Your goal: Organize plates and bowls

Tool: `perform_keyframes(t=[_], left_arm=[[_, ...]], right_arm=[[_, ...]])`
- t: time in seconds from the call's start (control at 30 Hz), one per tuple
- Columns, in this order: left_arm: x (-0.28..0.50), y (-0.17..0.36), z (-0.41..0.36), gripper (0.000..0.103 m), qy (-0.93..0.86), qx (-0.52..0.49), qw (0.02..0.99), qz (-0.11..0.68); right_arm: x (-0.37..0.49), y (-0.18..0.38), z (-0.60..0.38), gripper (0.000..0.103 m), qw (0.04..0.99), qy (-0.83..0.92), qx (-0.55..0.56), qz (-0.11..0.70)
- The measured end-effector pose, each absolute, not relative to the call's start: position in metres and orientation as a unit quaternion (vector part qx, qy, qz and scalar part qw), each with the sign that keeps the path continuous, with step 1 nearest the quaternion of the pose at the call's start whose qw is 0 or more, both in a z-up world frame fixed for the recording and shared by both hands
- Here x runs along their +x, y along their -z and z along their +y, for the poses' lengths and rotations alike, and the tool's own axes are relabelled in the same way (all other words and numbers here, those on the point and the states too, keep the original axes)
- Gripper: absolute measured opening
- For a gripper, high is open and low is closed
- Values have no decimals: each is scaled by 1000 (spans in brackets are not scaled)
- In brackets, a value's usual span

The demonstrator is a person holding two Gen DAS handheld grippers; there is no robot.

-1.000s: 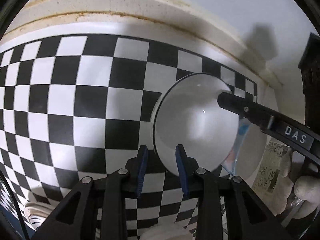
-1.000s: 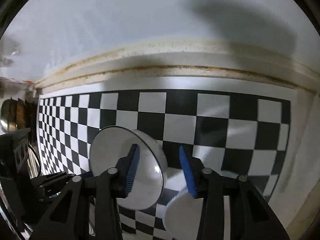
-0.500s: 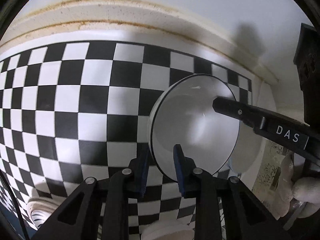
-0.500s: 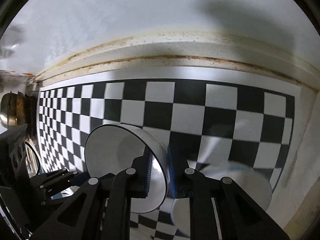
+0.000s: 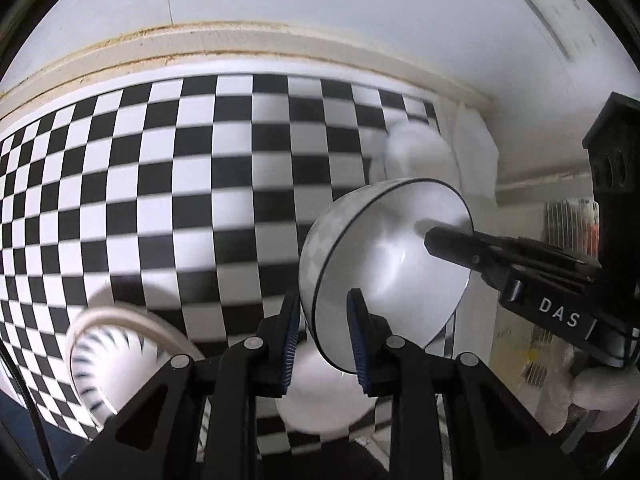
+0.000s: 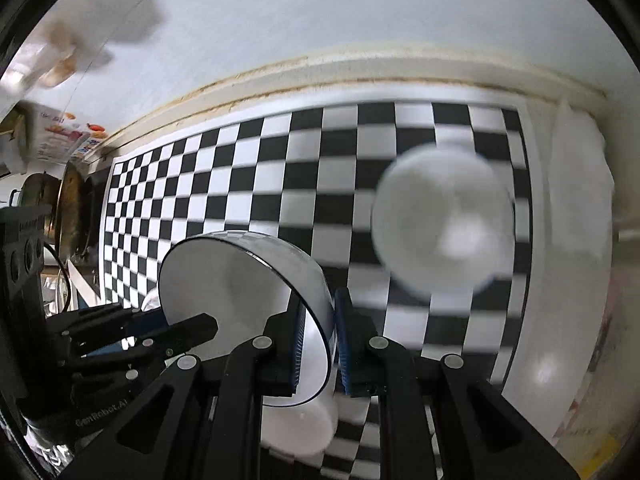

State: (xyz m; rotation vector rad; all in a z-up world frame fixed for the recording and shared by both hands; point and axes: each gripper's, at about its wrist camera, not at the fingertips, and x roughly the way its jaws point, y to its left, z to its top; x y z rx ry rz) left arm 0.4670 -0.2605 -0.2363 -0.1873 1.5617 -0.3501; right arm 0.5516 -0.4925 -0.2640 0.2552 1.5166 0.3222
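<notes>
Bowl [image 5: 384, 264] tilted on edge above checkered counter [image 5: 160, 184] — left gripper [image 5: 322, 332] and right gripper [image 6: 316, 344] fingers both clamped on its rim, opposite sides.

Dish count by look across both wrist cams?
dark-rimmed bowl: 1
blue-striped dish: 1
plain white dishes, blurred: 2
Total: 4

Left hand-held gripper [image 5: 320, 334] & right hand-held gripper [image 6: 317, 350] both clamped shut, pointing steeply down (gloved hand [image 5: 592, 390] behind right).
</notes>
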Motion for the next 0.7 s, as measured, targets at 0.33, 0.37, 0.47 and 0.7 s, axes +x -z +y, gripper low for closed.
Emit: perform_keyframes(t=[0.33,0.37,0.47,0.7], left_arm=[[401,231,-262,21,175,-55,689,701],[396,232,-262,21,175,-55,687,703],[384,239,-260,21,172,-49,683,709],[376,265,-258,21,153,-34,668,727]], right_arm=[[447,260,-498,17,700,-135,143,687],[441,263,-498,17,698,-134,145,688],[425,274,-497,17,690,-132,147,697],[405,298,-491,17,675,-133,150,710]])
